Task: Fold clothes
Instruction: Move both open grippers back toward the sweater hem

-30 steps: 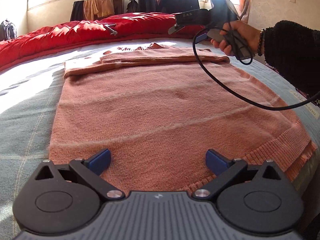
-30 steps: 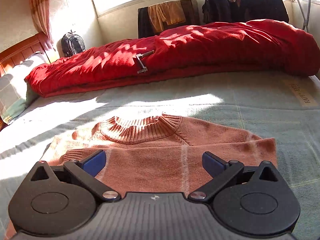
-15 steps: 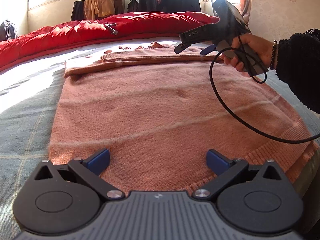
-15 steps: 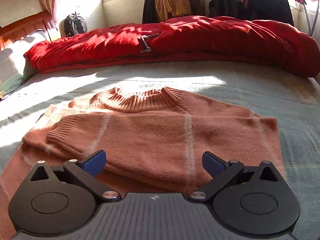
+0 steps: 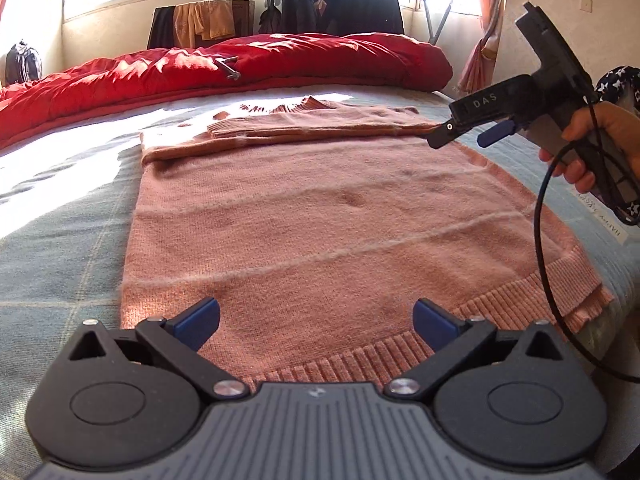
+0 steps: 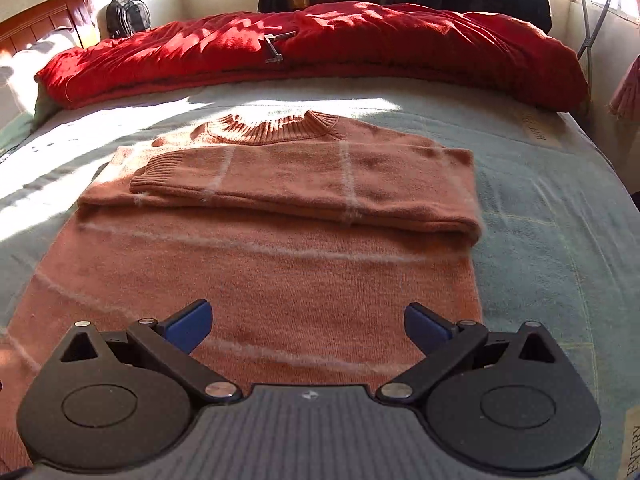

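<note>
Left claw (image 5: 316,320): jaws spread wide, empty, hovering just over the ribbed hem (image 5: 400,354) of the sweater (image 5: 320,216). Right claw (image 6: 308,326): also wide, empty, over the sweater's body, short of the folded sleeves (image 6: 320,184). In the left wrist view the right claw (image 5: 466,134) sits at the sweater's far right corner, near the shoulder, held by a hand (image 5: 592,140) with a cable (image 5: 538,216) looping down.

Sweater location: flat on the bed (image 6: 540,240), collar (image 6: 272,132) toward the red duvet (image 6: 320,52), hem toward the claws. Both sleeves already lie folded across the chest in a band just below the collar.

Handling, my read: soft fuzzy knit, light, no stiffness, so it drapes and sags between 2 grip points. Not slippery, probably clings to the bed cover, so drag it and it bunches. Not fragile, but the pads could snag loose fibres.

Grip advice: take the 2 hem corners, 1 per claw, pinching through the ribbing since it is the firmest part. Lift clear, carry toward the collar, lay down over the sleeve band.
</note>
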Demonstrator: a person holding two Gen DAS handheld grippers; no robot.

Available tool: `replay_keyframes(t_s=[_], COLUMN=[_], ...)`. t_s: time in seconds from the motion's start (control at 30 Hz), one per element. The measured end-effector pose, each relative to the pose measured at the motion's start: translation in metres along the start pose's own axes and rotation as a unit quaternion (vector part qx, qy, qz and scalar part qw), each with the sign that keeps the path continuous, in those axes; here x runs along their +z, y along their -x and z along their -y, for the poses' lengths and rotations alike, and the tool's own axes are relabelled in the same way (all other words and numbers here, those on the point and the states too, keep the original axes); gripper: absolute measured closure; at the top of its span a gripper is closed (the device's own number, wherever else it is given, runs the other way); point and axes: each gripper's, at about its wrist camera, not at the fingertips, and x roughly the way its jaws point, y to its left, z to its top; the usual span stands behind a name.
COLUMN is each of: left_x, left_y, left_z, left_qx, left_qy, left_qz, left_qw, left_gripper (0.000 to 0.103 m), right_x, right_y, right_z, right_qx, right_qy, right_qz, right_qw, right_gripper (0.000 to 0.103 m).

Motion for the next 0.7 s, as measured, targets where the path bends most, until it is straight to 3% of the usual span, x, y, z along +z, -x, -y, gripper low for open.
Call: replay_keyframes(t_s=[0.2, 0.27, 0.47, 0.7], left_x=[-0.005, -0.009, -0.016, -0.029], left_y=[-0.016, -0.019, -0.015, 0.003], left_z=[0.003, 0.0, 0.0, 0.005], left_qx=[0.007, 0.005, 0.004, 0.013], left_qy=[-0.006, 0.004, 0.002, -0.036], left_qz=[-0.022, -0.026, -0.023, -0.027], left_qw=[0.9997, 0.9996, 0.9997, 0.9989], left_gripper=[0.001, 0.001, 0.001, 0.001], right_x=[-0.068, -0.082, -0.086, -0.103], right_y=[-0.006, -0.005, -0.005, 0.017], right_z=[-0.014, -0.015, -0.008, -0.011], right_qx=[-0.022, -0.025, -0.014, -0.003], right_qy=[0.025, 0.027, 0.001, 0.065], right_qz=[-0.036, -0.008, 0.0, -0.02], right_qw=[0.999, 0.999, 1.0, 0.998], right_gripper=[0.0, 0.0, 0.0, 0.0])
